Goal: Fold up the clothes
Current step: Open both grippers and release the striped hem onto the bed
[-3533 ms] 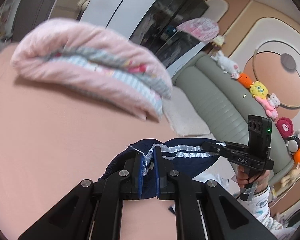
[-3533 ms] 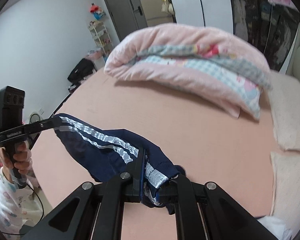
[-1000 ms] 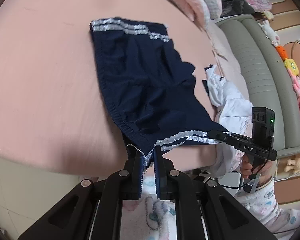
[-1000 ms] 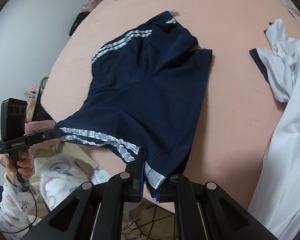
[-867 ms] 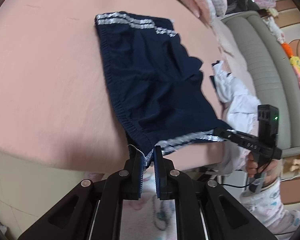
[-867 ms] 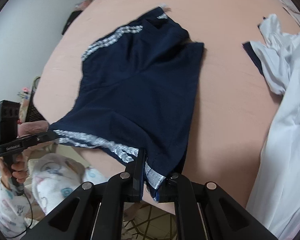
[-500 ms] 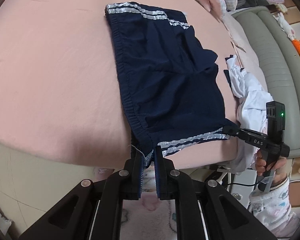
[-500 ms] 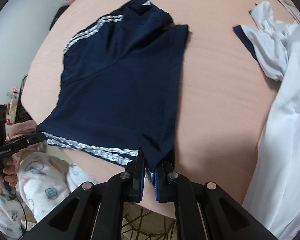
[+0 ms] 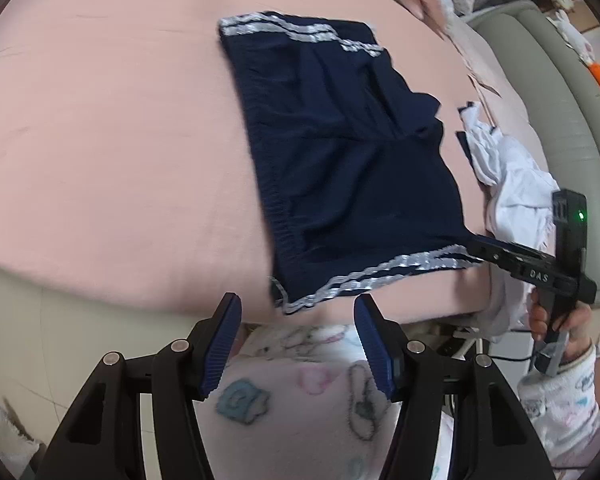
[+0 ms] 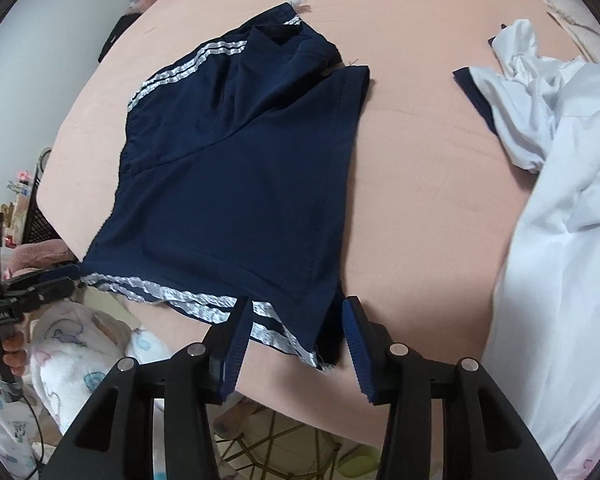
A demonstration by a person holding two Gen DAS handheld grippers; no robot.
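Both my claws hang spread wide at the near edge of the navy shorts (image 10: pixel 236 184).
My left claw (image 9: pixel 296 344) and right claw (image 10: pixel 296 332) grip nothing; the shorts lie flat on the pink bed (image 9: pixel 112 140).

white garment (image 10: pixel 580 240) cut off right, shorts (image 9: pixel 340 152) motion-blurred

Bare bed (image 9: pixel 100 128) left of shorts (image 10: pixel 236 168) (white clothes (image 10: pixel 560 208) crowd right).

Both wrist views look down, close, sharing the navy shorts (image 9: pixel 340 152).
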